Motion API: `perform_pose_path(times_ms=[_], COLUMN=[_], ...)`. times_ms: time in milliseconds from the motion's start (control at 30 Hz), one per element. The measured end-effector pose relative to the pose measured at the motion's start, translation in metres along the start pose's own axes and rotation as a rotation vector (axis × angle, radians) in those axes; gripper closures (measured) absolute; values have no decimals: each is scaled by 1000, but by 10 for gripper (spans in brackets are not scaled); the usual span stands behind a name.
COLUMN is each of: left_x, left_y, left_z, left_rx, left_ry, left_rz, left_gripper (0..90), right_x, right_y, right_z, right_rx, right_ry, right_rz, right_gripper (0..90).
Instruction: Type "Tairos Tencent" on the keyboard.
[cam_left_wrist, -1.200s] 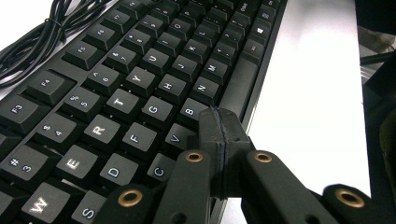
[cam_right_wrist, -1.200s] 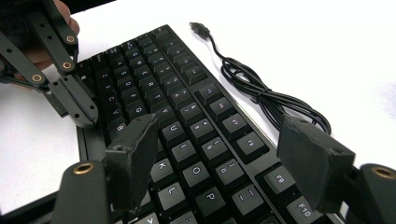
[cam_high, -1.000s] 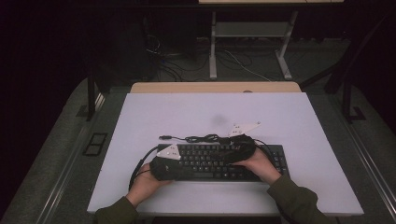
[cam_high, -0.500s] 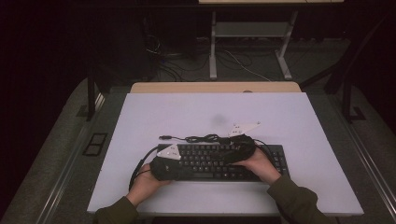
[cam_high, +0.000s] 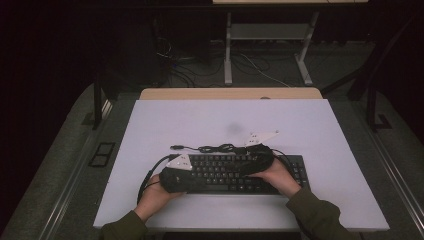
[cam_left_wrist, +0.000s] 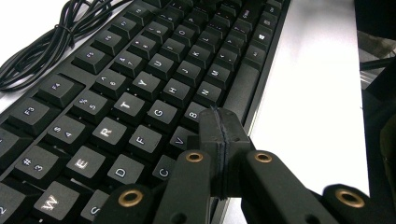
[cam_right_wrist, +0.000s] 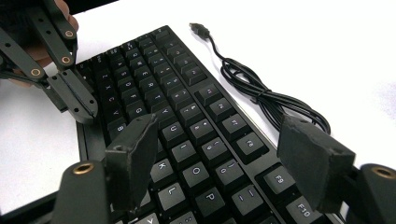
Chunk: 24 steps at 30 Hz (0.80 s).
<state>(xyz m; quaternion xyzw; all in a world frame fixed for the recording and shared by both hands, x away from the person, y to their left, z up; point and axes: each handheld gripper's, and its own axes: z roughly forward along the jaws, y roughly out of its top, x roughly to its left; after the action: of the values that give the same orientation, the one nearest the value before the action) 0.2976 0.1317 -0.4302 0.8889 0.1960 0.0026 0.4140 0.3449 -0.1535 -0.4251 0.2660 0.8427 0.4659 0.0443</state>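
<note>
Left claw (cam_left_wrist: 219, 135): jaws pressed flat together, nothing between them, tip poised over the bottom letter row of the keyboard (cam_left_wrist: 140, 88), around the B and N keys next to the space bar; whether the tip touches a key cannot be told. In the right claw view the same left claw (cam_right_wrist: 81, 105) comes in from the upper left, its closed tip at the near edge of the keys. Right claw (cam_right_wrist: 219, 154): jaws spread wide, holding nothing, hanging over the right half of the keyboard (cam_right_wrist: 187, 126) above the K, L, O, P and function keys. From the high view, the keyboard (cam_high: 225, 172) lies flat on the white counter (cam_high: 310, 125), lengthwise across it, close to the person's edge. Left claw (cam_high: 187, 175) sits at the keyboard's left end and points right along the keys; right claw (cam_high: 250, 162) lies over the middle and right part and points left. Left hand (cam_high: 155, 197) and right hand (cam_high: 277, 177) come in from the bottom edge, sleeves green. Keyboard cable (cam_right_wrist: 266, 95) lies in a loose bundle on the counter just behind the keyboard, its plug (cam_right_wrist: 198, 28) free on the white surface.
</note>
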Motion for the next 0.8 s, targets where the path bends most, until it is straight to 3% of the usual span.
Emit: perform_pose_path(times_ms=[400, 633, 800], left_x=[3, 8, 13], left_y=[1, 4, 5], left_z=[-6, -9, -9], left_rx=[-32, -60, -68], left_ry=[21, 58, 81], left_rz=[-10, -29, -36], left_gripper=[889, 754, 585], right_x=[0, 0, -1], right_y=[0, 0, -1], right_z=[-1, -2, -3], right_rx=[-1, -1, -4], right_ry=[-1, 1, 1], right_rz=[0, 3, 7], right_gripper=[285, 285, 294])
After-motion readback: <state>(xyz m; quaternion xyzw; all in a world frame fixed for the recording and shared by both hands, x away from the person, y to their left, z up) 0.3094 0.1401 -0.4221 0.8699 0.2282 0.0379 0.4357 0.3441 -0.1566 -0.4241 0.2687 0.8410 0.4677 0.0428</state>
